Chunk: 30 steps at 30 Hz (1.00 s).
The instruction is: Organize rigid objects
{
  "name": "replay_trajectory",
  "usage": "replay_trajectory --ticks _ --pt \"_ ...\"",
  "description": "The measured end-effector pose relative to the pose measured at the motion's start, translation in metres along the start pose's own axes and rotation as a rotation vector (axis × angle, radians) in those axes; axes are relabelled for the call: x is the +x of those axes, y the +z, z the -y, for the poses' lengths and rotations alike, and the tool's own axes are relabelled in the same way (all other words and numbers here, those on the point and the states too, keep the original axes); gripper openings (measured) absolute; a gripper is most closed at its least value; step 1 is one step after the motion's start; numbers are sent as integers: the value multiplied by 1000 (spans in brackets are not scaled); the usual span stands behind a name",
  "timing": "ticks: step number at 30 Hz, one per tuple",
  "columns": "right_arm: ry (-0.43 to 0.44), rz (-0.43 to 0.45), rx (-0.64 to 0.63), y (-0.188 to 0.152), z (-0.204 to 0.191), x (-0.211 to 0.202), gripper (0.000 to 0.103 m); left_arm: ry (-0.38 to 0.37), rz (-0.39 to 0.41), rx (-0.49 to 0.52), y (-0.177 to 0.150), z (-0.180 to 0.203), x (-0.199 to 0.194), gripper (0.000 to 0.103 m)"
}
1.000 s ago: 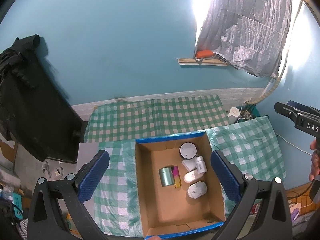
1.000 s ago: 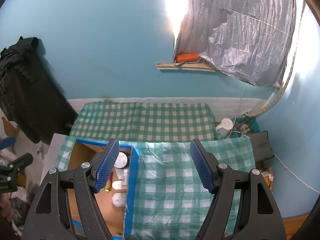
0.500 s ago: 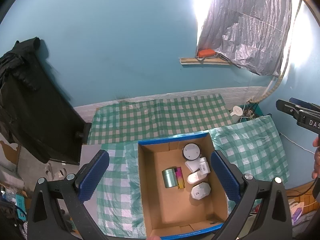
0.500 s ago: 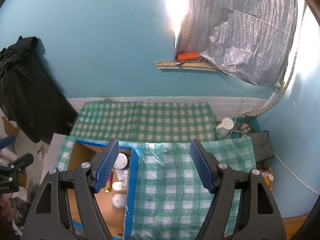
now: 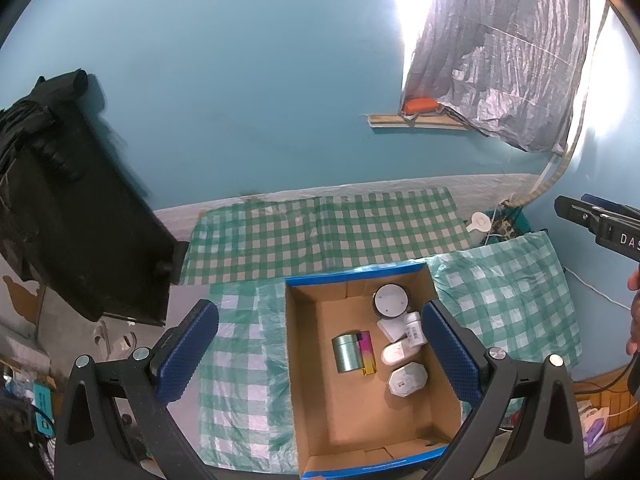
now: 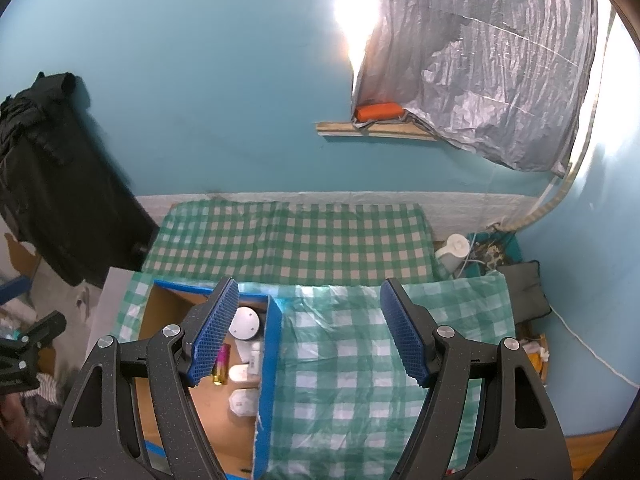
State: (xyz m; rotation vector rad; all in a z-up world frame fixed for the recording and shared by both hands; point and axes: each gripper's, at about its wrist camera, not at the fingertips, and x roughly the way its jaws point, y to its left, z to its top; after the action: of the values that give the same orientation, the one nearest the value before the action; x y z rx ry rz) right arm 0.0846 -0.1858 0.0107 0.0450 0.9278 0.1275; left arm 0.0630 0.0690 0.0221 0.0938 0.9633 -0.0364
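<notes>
A cardboard box with blue rim point(image 5: 296, 360) sits on the green checked cloth. In it lie a round white-lidded jar point(image 5: 391, 300), a green tin point(image 5: 346, 353), a pink and gold bar point(image 5: 367, 352), a small white bottle point(image 5: 414, 328), a white oval piece point(image 5: 394, 353) and a white octagonal box point(image 5: 407, 379). My left gripper point(image 5: 320, 354) is open and empty, high above the box. My right gripper point(image 6: 308, 334) is open and empty, above the cloth right of the box point(image 6: 267, 364).
A second checked cloth point(image 6: 288, 240) covers a low surface by the blue wall. Black clothing point(image 5: 60, 208) hangs at the left. A white kettle point(image 6: 454, 250) and a dark cushion point(image 6: 522, 288) sit at the right. A grey tarp point(image 6: 492, 60) hangs over the window.
The left gripper has drifted slightly left, so the box sits further right in its view. The right gripper has hardly moved. Both stay open.
</notes>
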Motion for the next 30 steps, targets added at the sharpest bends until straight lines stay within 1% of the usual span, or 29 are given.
replay_trajectory --ticks 20,30 --pt "-3 -8 -1 0 -6 2 73 3 -12 -6 -2 -2 -1 102" --pt "1 -9 5 -3 -5 0 73 -4 0 4 -3 -2 -4 102"
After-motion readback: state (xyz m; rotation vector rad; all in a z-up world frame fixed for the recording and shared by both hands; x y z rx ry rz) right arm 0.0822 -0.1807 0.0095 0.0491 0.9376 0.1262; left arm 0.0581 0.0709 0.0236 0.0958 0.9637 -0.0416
